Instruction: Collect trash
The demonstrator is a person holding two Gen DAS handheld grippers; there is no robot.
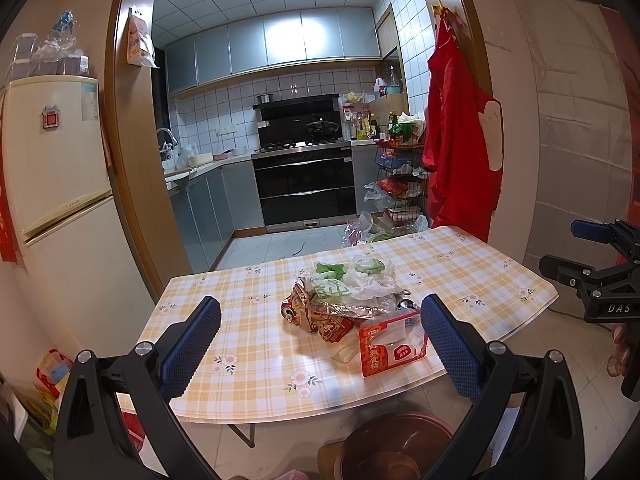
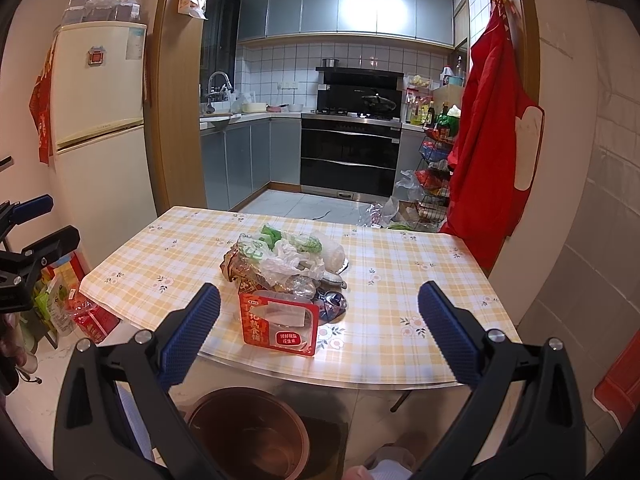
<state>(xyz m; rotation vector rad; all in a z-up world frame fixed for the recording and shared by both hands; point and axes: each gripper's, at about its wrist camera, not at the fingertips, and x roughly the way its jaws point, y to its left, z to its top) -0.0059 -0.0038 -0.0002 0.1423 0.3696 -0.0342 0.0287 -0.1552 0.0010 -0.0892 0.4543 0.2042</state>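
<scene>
Left: fridge (image 1: 60, 168) against the wall, bags on the floor beside it. Left gripper (image 1: 320, 332) is spread wide, nothing between the pads, hovering off the table's near edge. Table (image 1: 208, 308) has a yellow checked cloth; its left half is bare right out to the left edge and far-left corner.

Centre: trash pile (image 1: 344, 292) sits mid-table, leaning toward the near edge — crumpled plastic bags (image 2: 288, 256) on top, a crushed can (image 1: 289, 313) on its left side, a red snack pack (image 2: 279, 322) at the front, just short of the near edge. Brown bin (image 2: 248, 428) stands on the floor directly below that edge, mouth up.

Right: right gripper (image 2: 319, 330) is also fully spread and empty, lined up on the red snack pack from the near side. Right half of the cloth is bare to the right edge. Red apron (image 2: 484, 152) hangs on the doorframe beyond the far-right corner, close to it. Open floor runs behind the table into the kitchen.
</scene>
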